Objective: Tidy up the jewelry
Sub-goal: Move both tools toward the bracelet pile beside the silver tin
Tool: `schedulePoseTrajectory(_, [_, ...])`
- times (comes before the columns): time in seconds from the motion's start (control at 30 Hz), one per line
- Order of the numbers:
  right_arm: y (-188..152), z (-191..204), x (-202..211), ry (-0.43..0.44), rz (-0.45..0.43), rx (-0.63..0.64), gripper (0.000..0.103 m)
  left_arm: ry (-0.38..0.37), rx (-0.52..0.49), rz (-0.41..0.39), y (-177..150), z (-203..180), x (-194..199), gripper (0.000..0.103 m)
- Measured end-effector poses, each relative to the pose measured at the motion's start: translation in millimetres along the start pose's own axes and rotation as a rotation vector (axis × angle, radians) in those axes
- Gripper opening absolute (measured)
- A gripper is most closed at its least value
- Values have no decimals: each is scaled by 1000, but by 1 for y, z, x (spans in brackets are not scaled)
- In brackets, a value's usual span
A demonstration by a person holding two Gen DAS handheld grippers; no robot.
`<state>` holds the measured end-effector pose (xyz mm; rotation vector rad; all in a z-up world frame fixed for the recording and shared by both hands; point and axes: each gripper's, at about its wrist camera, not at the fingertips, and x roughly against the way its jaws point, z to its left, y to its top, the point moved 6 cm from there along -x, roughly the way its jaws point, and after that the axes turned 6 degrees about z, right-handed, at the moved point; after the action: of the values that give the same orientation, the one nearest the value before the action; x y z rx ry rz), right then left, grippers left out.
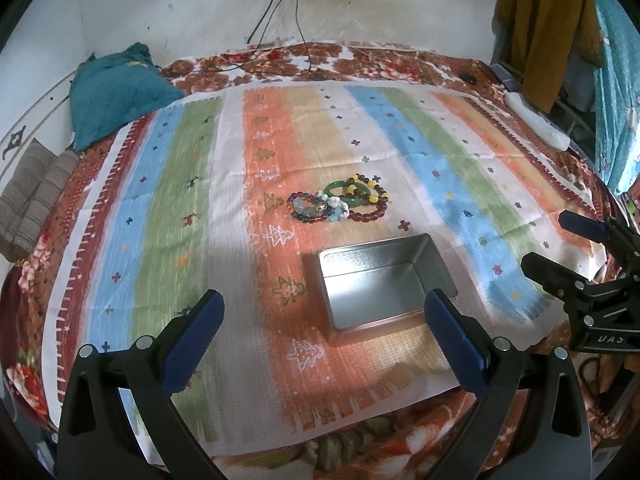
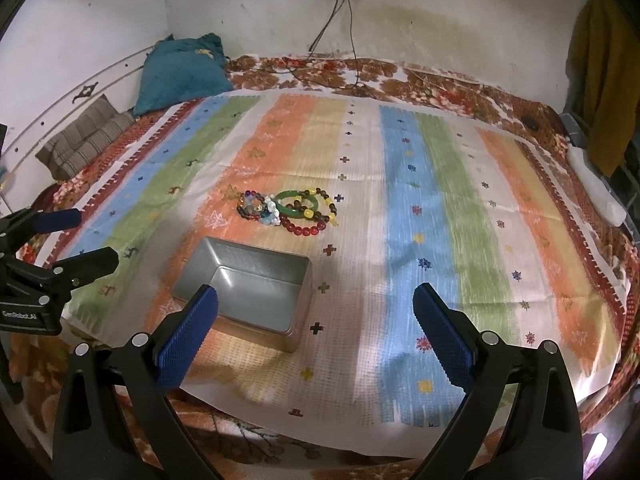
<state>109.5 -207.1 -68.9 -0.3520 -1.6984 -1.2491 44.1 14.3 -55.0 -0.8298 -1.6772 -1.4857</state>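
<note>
While both your left gripper [image 1: 324, 320] and right gripper [image 2: 316, 316] hang wide apart and empty, the bracelets [image 1: 340, 200] sit heaped on the bed cloth just beyond the empty tin [image 1: 384, 284]. Pinch one bangle rim, not the heap.

1 open metal tin [image 1: 380, 292], empty. 1 green bangle [image 1: 345, 195]. About 4 beaded bracelets [image 1: 370, 211] heaped together, exact count unclear where overlapping. 1 striped cloth [image 1: 160, 208]. 1 teal pillow [image 1: 116, 96]. 2 claws: left claw [image 1: 324, 332], right claw [image 2: 316, 332].
</note>
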Motion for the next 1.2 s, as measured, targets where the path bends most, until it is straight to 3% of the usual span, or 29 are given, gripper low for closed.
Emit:
schedulePoseTrajectory(0.4, [8, -1, -10, 14, 9, -29, 99, -14, 52, 18, 5, 7, -5, 97])
schedulePoseTrajectory(0.67, [10, -4, -12, 19, 15, -34, 99, 37, 51, 13, 7, 9, -5, 97])
schedulePoseTrajectory(1.2, [17, -3, -24, 25, 40, -20, 99, 54, 76, 18, 10, 18, -10, 97])
